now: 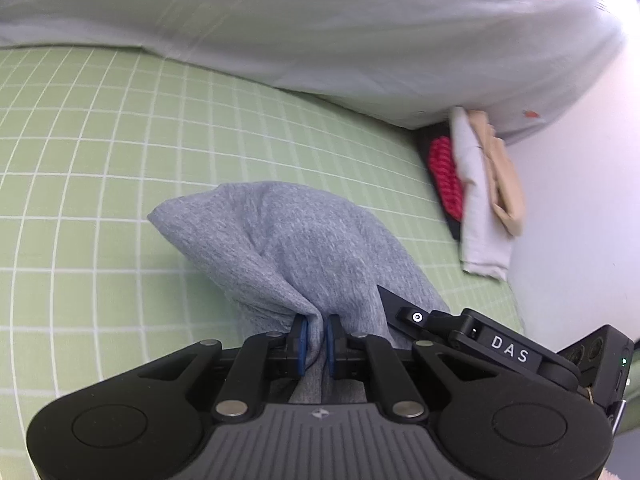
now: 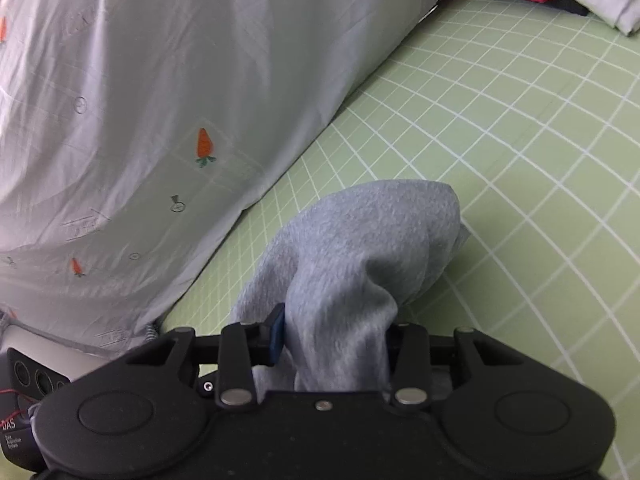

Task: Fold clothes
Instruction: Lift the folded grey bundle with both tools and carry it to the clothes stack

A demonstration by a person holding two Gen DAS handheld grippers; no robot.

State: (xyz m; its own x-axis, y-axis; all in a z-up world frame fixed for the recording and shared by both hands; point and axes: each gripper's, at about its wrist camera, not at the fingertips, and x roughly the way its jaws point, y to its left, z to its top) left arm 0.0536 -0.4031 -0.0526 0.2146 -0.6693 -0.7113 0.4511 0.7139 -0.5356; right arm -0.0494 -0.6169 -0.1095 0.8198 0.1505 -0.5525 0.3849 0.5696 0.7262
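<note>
Both grippers have hold of the same grey garment (image 1: 304, 248) rn. The left gripper (image 1: 316, 342) has its blue pads (image 1: 301, 344) squeezed nearly together on a thin pinch of the knit fabric, w/ the rest bunching up into a soft peak ahead of it, over the green grid sheet (image 1: 100, 152). The right gripper (image 2: 334, 336) is clamped on a much thicker wad of the grey cloth (only the left blue pad (image 2: 277, 334) shows, the other is buried under fabric), so its jaws sit wider apart but are full of cloth.

In the left wrist view you can see the right gripper's black body just beside the garment, at lower right.

Behind all that is a pale duvet w/ carrot print (image 1: 360, 32), lying on the sheet. Off by the far corner there's a small pile of clothes: something red and black (image 1: 444, 176), a white piece (image 1: 476, 208) and a beige one (image 1: 500, 176), overlapping each other.
</note>
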